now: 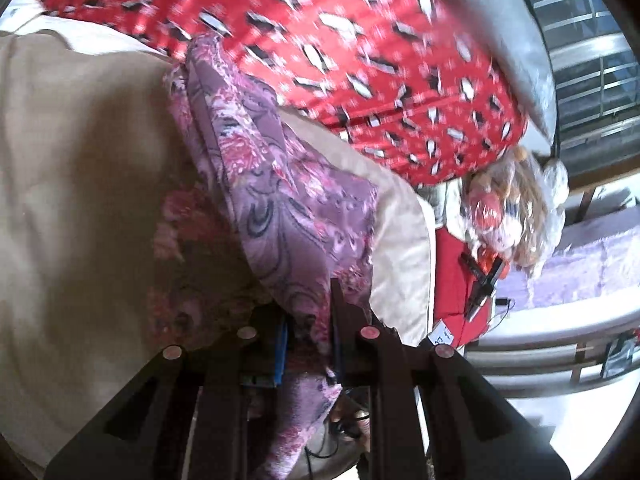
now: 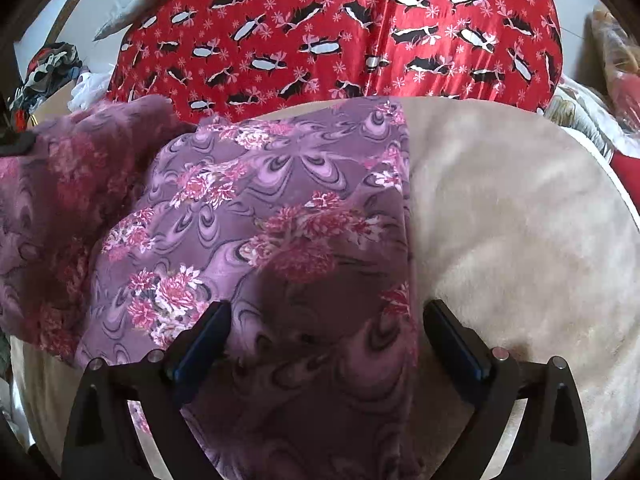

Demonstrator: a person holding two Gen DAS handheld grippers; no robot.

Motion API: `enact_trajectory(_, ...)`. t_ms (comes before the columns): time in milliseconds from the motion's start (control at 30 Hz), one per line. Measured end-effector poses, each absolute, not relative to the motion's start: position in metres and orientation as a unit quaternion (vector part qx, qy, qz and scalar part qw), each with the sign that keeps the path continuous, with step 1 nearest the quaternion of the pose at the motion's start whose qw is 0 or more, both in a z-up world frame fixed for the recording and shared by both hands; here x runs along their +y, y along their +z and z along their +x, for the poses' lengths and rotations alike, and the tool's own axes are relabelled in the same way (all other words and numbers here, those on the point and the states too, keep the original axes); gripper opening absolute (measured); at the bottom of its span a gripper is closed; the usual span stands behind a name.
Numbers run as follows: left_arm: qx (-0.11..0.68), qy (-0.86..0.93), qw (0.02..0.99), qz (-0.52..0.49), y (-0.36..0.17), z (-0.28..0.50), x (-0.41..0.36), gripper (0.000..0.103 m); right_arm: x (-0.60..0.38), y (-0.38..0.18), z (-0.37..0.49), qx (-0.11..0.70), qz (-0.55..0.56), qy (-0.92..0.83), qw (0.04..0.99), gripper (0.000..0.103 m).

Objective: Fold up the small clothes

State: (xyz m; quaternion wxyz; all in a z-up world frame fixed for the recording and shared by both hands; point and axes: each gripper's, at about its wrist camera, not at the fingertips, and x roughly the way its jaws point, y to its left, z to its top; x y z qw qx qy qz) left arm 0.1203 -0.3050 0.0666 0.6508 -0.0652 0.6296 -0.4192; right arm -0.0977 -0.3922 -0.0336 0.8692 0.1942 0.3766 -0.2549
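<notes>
Mid-fold: carrying one edge of the thin purple floral-print cloth (image 1: pixel 280 200) over.
My left gripper (image 1: pixel 308 344) is pinching it narrow between the pads; my right gripper (image 2: pixel 326 344) is hovering wide over cloth lying flat ahead on the cream plush surface (image 2: pixel 520 220). Next: lay edge down squarely.

A round worktop (image 2: pixel 520 208) under a cream fuzzy cover — on it lies a purple floral garment (image 2: pixel 280 216), partly lifted at one side.
</notes>
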Motion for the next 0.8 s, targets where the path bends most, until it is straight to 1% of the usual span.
enact_trajectory(200, 0.65, -0.412, 0.638, -0.022, 0.032, 0.098, -0.357, 0.016, -0.395, -0.034, -0.104, 0.356, 0.207, -0.244, 0.878, 0.098)
enact_trajectory(367, 0.668, -0.4, 0.627, 0.005, 0.007, 0.09, -0.38, 0.021, -0.393, -0.035, -0.11, 0.346, 0.21, -0.242, 0.882, 0.099)
enact_trajectory(467, 0.67, -0.4, 0.626, 0.001, 0.007, 0.087, -0.38, 0.023, -0.393, -0.035, -0.111, 0.344, 0.211, -0.241, 0.883, 0.099)
enact_trajectory(633, 0.644, -0.422, 0.637, -0.039, 0.037, 0.094, -0.352, 0.024, -0.394, -0.035, -0.112, 0.344, 0.216, -0.239, 0.882, 0.099)
enact_trajectory(700, 0.626, -0.416, 0.658, -0.046, 0.048, 0.103, -0.334, 0.029, -0.393, -0.032, -0.113, 0.352, 0.219, -0.24, 0.878, 0.098)
enact_trajectory(767, 0.611, -0.39, 0.688, -0.041, 0.051, 0.115, -0.314, 0.039, -0.396, -0.025, -0.118, 0.36, 0.222, -0.245, 0.873, 0.094)
enact_trajectory(800, 0.605, -0.37, 0.704, -0.033, 0.049, 0.122, -0.305, 0.04, -0.4, -0.019, -0.125, 0.357, 0.228, -0.255, 0.869, 0.094)
